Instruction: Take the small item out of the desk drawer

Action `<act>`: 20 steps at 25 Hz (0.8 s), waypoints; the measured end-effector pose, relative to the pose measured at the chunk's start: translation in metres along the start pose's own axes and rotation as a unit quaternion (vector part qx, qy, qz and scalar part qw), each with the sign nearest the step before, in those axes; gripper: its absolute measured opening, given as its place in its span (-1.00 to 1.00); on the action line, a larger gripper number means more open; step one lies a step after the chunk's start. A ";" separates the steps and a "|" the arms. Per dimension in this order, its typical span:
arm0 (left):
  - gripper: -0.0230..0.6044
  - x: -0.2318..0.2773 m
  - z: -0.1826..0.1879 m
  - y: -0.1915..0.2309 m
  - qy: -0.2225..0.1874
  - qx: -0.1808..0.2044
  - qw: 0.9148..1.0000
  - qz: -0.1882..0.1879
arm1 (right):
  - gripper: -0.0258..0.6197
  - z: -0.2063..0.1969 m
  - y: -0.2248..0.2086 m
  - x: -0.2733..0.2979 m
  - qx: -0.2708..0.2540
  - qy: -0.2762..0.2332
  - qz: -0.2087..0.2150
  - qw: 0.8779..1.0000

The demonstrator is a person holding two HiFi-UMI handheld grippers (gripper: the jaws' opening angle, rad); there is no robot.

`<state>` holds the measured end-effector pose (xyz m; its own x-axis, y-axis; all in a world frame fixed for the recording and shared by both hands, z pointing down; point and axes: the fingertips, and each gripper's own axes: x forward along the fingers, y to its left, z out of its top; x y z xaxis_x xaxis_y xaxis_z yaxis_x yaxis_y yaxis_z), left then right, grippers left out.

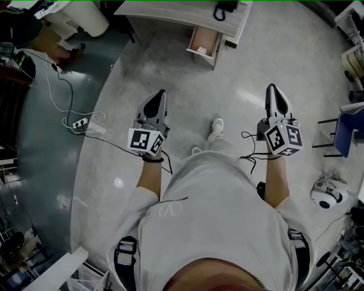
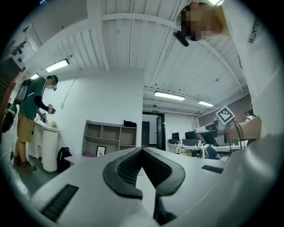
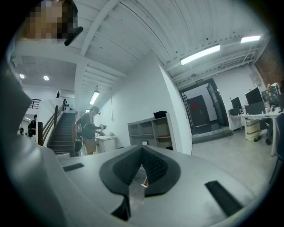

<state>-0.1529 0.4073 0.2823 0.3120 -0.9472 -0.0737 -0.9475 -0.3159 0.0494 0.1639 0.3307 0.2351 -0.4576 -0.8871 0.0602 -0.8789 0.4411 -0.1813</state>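
Left tool (image 1: 160, 96) is pressed fully shut with nothing between its pads. It points forward over bare floor (image 1: 187, 94), well short of the bench (image 1: 170, 12) that stands ahead of the person. Further right, under the bench's edge, the drawer (image 1: 207, 37) stands pulled out. A pale patch near its front looks like the small item (image 1: 201, 50) lying inside, though it is too small in the head view to be sure. One shoe (image 1: 216, 126) is set forward between the two tools, toward the drawer. Right tool (image 1: 273, 91) likewise has its jaw tips together, with only a thin slit behind them, and is aimed the same way, gripping nothing. By my judgement the approach is the step in hand, and the item is not yet reached. The next move calls for closing the gap to the bench and parting the jaws of one tool. That tool must then go down into the open drawer and pinch the item without knocking the drawer's walls.
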 end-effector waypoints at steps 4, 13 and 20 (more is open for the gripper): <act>-0.93 0.015 0.001 0.004 0.002 0.001 1.000 -0.003 | -0.92 -0.002 -0.001 0.022 0.007 0.003 0.009 1.000; -0.93 0.081 -0.017 0.016 0.023 0.000 1.000 0.001 | -0.92 -0.015 -0.036 0.084 0.013 0.027 0.020 0.999; -0.93 0.164 -0.020 0.024 0.029 0.015 0.999 -0.005 | -0.92 -0.009 -0.071 0.158 0.022 0.035 0.045 0.998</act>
<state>-0.1235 0.2431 0.2913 0.3242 -0.9459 -0.0159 -0.9457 -0.3245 0.0199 0.1531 0.1603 0.2664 -0.5437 -0.8321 0.1093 -0.8279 0.5105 -0.2324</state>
